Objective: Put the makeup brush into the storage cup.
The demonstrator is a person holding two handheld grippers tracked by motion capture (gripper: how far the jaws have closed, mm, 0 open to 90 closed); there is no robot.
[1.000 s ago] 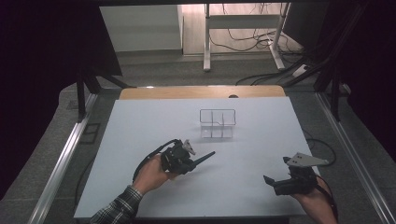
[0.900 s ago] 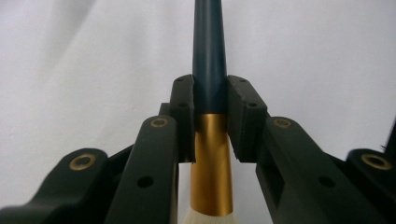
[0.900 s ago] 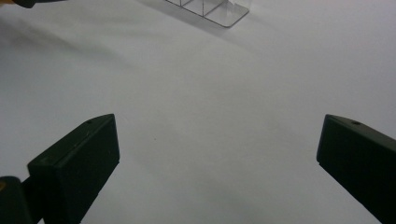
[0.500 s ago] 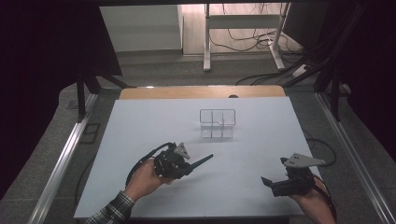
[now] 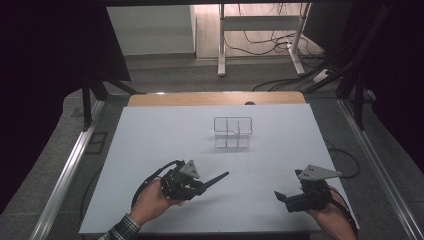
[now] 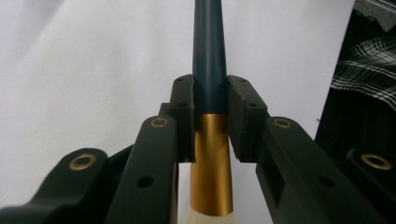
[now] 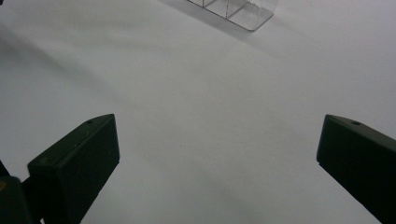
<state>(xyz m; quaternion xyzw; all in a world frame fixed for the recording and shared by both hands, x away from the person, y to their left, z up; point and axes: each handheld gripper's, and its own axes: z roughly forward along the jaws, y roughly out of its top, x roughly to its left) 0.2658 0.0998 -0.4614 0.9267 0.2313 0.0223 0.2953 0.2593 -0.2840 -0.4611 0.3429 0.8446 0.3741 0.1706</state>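
Left gripper [image 5: 200,182], clamped on a brush [image 6: 209,84], has drifted nearer the clear organizer [image 5: 233,132]; right gripper [image 5: 286,199] waits, jaws apart.

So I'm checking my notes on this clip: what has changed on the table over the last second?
The left gripper has drawn back toward the person and slightly left, carrying the brush with it; its jaws stay clamped on the dark handle just above the gold band. The right gripper has barely shifted, jaws wide open over the white table. The clear organizer has not moved.
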